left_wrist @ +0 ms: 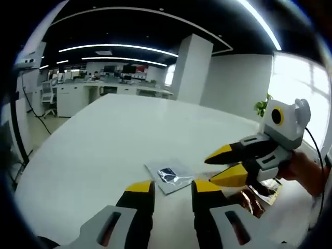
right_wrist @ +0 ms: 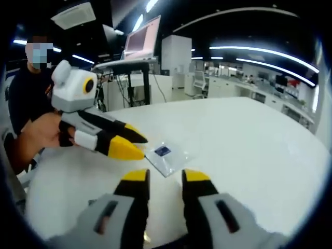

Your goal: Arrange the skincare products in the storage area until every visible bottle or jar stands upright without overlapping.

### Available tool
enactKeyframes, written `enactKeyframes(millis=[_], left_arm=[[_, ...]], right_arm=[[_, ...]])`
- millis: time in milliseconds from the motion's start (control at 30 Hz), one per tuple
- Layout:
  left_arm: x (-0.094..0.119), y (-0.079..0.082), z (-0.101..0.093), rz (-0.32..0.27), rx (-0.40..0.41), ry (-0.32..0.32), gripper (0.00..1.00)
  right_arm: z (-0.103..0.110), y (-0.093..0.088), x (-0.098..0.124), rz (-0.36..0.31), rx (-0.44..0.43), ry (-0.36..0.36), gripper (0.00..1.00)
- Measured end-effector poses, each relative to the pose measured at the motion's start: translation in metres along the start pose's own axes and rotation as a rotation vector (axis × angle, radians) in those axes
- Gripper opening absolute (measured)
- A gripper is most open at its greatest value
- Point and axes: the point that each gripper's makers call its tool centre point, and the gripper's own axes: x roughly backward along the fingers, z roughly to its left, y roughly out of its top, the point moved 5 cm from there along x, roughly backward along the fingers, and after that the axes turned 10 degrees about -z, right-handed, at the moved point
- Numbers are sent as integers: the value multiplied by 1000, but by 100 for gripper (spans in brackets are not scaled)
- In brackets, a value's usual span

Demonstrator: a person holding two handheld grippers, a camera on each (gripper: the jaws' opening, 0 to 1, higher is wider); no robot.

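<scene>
A: Where do the skincare things stand?

B: The one I can make out is a flat, clear plastic sachet with a dark blue patch (left_wrist: 169, 176), lying on the smooth white worktop (left_wrist: 104, 145). In the left gripper view it sits at about twelve o'clock from the left gripper (left_wrist: 172, 190), just beyond the tips. In the right gripper view the same sachet (right_wrist: 167, 155) lies at roughly one o'clock from the right gripper (right_wrist: 164, 176).

A: And the fingers?

B: Both pairs are apart and hold nothing. They are yellow-tipped over black and grey, hard and blunt.

A: Anything else nearby?

B: A glossy brown, crinkled foil-like thing (left_wrist: 255, 201) at three o'clock of the left gripper, under the right gripper. I can't tell what it is; it is half hidden.

A: What could go wrong?

B: The sachet is thin, limp and slick, and the worktop is bare and glossy. I'd judge blunt tips may slide over it or push it away instead of lifting an edge. Limp film also won't stand upright unaided. The two grippers are close together, so they could knock each other.
</scene>
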Motion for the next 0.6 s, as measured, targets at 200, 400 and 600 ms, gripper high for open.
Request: enactKeyframes(millis=[200, 400, 600], left_arm=[[-5, 0, 3, 5, -19, 4, 32], [-11, 3, 6, 13, -56, 8, 34], [-15, 3, 6, 34, -105, 14, 34]], right_arm=[[-7, -1, -9, -3, -3, 4, 29], [-13, -2, -16, 0, 4, 2, 31], [-17, 0, -22, -2, 16, 6, 31]])
